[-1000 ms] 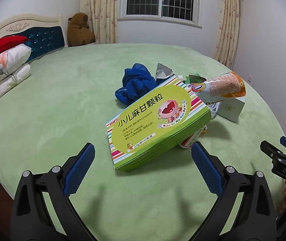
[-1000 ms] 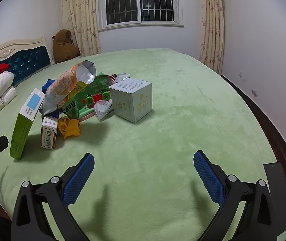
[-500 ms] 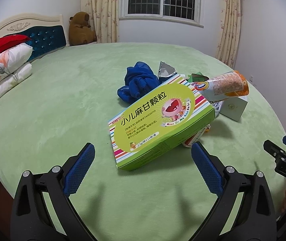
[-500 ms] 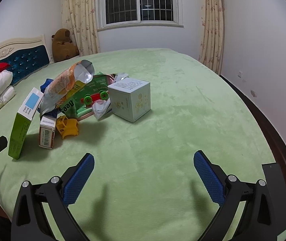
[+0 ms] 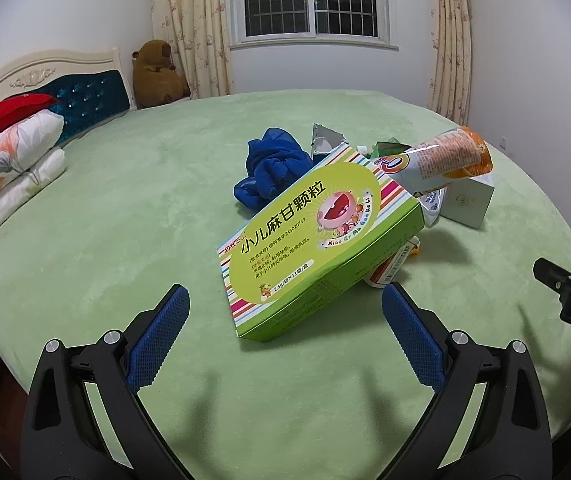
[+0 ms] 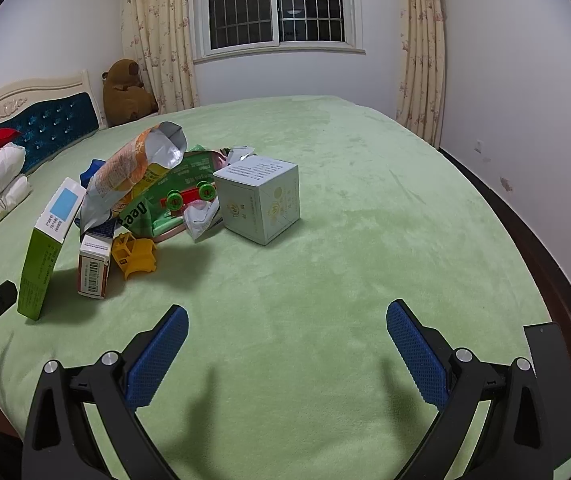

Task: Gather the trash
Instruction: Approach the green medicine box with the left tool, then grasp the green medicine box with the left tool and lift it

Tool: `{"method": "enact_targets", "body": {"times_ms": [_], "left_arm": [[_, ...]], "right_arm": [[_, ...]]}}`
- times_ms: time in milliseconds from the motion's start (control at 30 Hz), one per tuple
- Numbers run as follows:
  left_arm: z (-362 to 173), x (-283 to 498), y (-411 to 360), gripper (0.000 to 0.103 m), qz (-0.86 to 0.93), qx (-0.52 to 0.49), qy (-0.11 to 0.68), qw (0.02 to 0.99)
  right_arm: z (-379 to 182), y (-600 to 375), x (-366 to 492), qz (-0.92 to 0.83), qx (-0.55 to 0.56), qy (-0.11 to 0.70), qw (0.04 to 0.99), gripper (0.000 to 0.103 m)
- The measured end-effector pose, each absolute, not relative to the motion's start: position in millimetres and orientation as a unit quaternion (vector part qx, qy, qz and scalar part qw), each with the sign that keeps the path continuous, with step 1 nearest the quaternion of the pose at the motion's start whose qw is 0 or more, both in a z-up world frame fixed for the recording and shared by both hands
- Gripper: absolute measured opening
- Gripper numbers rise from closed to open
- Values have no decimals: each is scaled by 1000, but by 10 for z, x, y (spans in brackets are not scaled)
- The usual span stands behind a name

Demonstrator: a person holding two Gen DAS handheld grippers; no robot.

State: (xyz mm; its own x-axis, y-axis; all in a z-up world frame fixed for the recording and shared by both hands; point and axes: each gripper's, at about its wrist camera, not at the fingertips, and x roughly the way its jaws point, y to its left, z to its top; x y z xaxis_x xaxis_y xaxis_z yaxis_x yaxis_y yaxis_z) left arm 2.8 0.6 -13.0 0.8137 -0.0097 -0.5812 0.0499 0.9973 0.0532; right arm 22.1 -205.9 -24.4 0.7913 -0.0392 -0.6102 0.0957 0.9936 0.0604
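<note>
A heap of trash lies on the green bed cover (image 5: 125, 240). A large green medicine box (image 5: 317, 240) (image 6: 47, 246) leans on the heap, just ahead of my open left gripper (image 5: 283, 320). Behind it are an orange snack pouch (image 5: 441, 160) (image 6: 133, 172), a pale square carton (image 5: 467, 202) (image 6: 259, 204), a small red-and-white box (image 6: 93, 270), a green wrapper (image 6: 173, 196) and a crumpled blue cloth (image 5: 273, 168). My right gripper (image 6: 287, 340) is open and empty, well short of the carton.
A yellow toy truck (image 6: 135, 256) and a red toy with green wheels (image 6: 189, 198) sit in the heap. Pillows (image 5: 1, 168) and a headboard (image 5: 93, 96) are at the left, a brown plush (image 5: 157, 76) in the corner. The bed edge (image 6: 545, 264) runs along the right.
Both views have shifted slightly: the heap sits a little higher and to the right in the left wrist view. No object moved and both grippers stayed open.
</note>
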Motion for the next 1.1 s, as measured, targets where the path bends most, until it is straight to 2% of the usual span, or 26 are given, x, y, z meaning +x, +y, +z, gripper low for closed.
{"method": "enact_targets", "body": {"times_ms": [1100], "left_arm": [[-239,54,-84,94,-6,75,309,948]], "right_arm": [[-248,-2098,210,-35,54,320,945,98]]}}
